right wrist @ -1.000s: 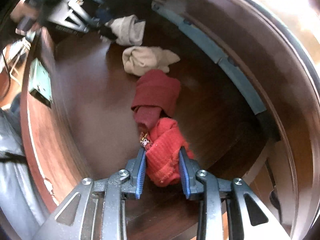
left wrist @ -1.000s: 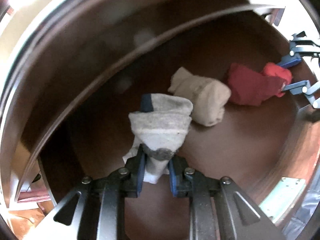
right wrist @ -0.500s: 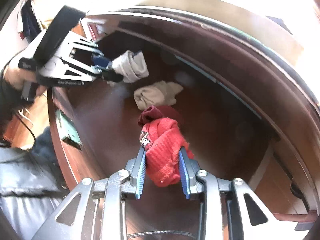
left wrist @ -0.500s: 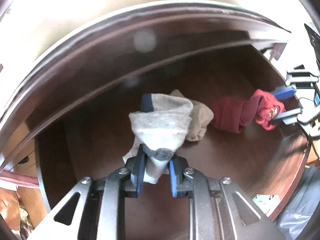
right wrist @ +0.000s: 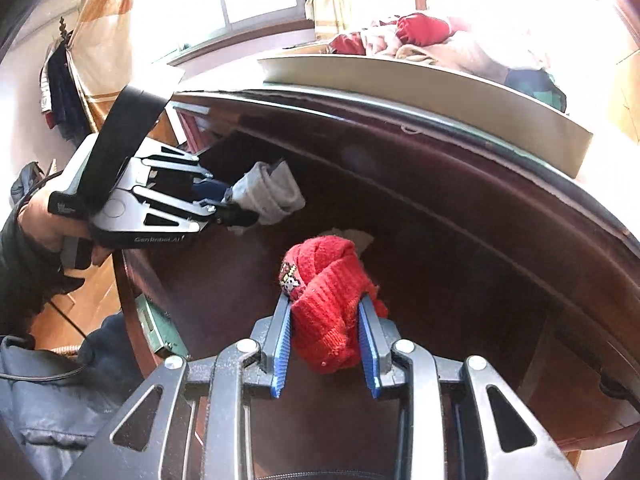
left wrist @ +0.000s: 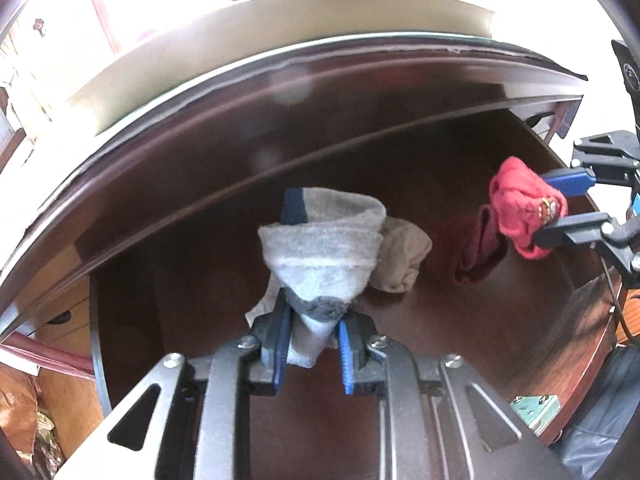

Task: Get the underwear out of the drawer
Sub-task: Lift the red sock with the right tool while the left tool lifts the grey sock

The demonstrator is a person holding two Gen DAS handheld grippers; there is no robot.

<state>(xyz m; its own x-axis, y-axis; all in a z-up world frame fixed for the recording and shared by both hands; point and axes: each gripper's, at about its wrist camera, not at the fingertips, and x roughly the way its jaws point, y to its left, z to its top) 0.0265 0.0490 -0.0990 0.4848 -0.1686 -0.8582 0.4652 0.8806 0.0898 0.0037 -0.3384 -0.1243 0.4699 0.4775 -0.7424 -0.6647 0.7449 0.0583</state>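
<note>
Nearest the left wrist camera, the left tongs (left wrist: pixel 313 346) were clamped on a bunched grey ribbed sock (left wrist: pixel 320 248) with a navy cuff edge and a darker grey toe; its white tip hung between the blue ridged pads. In the right wrist view, the right tongs (right wrist: pixel 326 344) gripped a rolled red knitted sock (right wrist: pixel 328 300), chunky in texture, with a small patterned patch on its side. Both bundles were held above the floor of the dark, glossy wooden drawer (left wrist: pixel 400 152). Beyond the grey sock, a crumpled beige sock (left wrist: pixel 400 256) lay on the drawer bottom, and to its right a limp maroon sock (left wrist: pixel 480 248) hung from the red roll. Past the drawer's curved back edge ran a pale flat board (right wrist: pixel 420 80), with heaped soft clothing (right wrist: pixel 420 36) behind it.
</note>
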